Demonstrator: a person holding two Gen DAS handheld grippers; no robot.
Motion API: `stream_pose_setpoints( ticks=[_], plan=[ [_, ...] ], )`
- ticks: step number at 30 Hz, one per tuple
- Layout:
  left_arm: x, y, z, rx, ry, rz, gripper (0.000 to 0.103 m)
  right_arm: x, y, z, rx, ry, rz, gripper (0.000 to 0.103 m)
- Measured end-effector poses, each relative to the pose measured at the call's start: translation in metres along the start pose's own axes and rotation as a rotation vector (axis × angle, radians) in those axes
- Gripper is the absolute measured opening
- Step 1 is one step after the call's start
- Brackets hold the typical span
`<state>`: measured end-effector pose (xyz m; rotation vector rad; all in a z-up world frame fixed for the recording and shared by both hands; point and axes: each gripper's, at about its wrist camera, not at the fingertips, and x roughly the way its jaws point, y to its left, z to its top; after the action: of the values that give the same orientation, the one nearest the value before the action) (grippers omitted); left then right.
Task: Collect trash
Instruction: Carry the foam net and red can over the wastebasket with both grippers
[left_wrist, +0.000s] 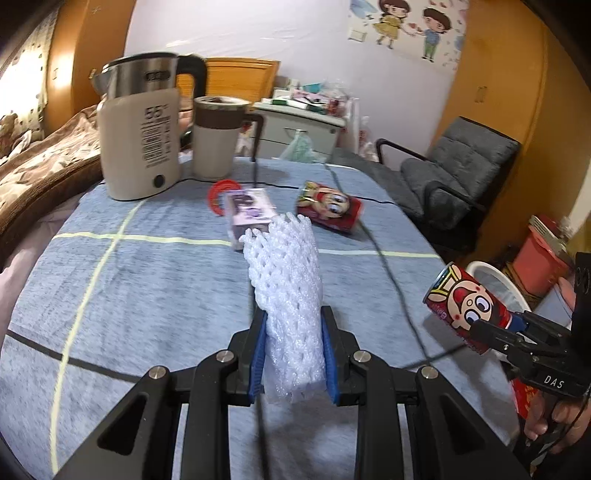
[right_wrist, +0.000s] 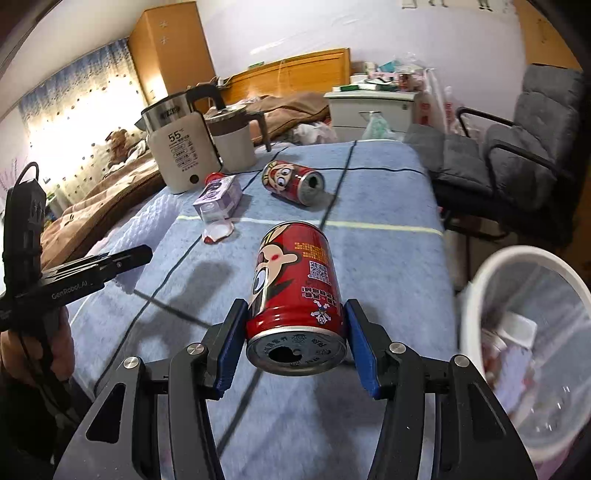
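Note:
My left gripper (left_wrist: 293, 350) is shut on a white foam fruit net (left_wrist: 286, 291) and holds it above the blue tablecloth. My right gripper (right_wrist: 295, 339) is shut on a red cartoon drink can (right_wrist: 295, 295); it also shows in the left wrist view (left_wrist: 469, 310), at the table's right edge near the white trash bin (left_wrist: 495, 280). The bin (right_wrist: 476, 291) stands to the right, lined with clear plastic, with some trash inside. A second red can (left_wrist: 330, 210) (right_wrist: 293, 182) lies on its side mid-table. A purple carton (left_wrist: 249, 214) (right_wrist: 218, 199) lies beside it.
A beige electric kettle (left_wrist: 142, 129) and a lidded mug (left_wrist: 218, 136) stand at the table's far left, with a black cord (left_wrist: 388, 273) running across the cloth. A grey chair (right_wrist: 509, 155) stands to the right of the table. A bed lies to the left.

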<state>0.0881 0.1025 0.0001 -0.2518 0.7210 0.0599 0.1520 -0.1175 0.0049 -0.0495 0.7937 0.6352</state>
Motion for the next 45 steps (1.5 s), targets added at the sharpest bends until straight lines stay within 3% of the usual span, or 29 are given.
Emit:
stream_pose_setpoints(
  ticks=[19, 45],
  plan=[
    [-0.017, -0.088, -0.026, 0.134, 0.030, -0.141, 0.028, -0.074, -0.037, -0.046, 0.134, -0.060, -0.099, 0.054],
    [0.032, -0.206, -0.009, 0.305, 0.081, -0.328, 0.028, -0.116, -0.122, -0.057, 0.262, -0.117, -0.296, 0.054]
  ],
)
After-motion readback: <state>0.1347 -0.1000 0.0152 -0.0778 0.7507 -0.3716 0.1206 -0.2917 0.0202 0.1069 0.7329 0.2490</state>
